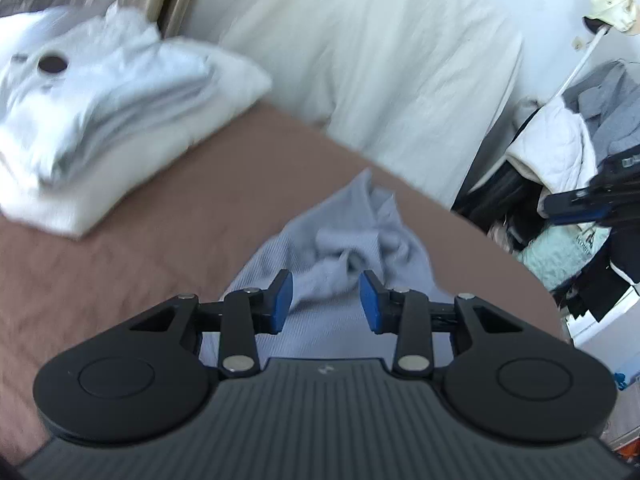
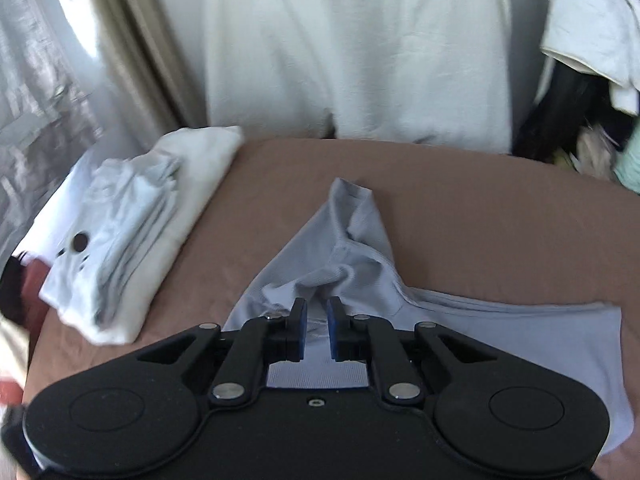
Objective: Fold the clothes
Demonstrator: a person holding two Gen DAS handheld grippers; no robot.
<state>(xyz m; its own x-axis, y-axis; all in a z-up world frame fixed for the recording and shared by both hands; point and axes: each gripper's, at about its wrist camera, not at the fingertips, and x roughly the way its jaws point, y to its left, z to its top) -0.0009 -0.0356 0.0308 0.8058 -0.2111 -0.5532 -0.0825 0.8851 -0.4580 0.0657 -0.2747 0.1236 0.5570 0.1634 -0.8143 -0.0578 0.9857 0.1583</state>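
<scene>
A pale blue garment (image 1: pixel 352 248) lies crumpled on the brown bed sheet (image 1: pixel 160 260), its bunched collar end pointing away from me. My left gripper (image 1: pixel 326 300) hovers just above its near part, blue pads well apart and nothing between them. In the right wrist view the same garment (image 2: pixel 352 240) spreads flat toward the right. My right gripper (image 2: pixel 316 320) hangs over it with only a narrow slit between the jaws; no cloth is pinched. That right gripper (image 1: pixel 592 200) also shows at the far right of the left wrist view, raised off the bed.
A stack of folded white and grey clothes (image 1: pixel 100 120) (image 2: pixel 128 240) sits on the bed's left side. A white duvet (image 1: pixel 380 60) hangs behind the bed. A cluttered heap of clothes (image 1: pixel 580 120) stands to the right, and curtains (image 2: pixel 120 40) hang at the left.
</scene>
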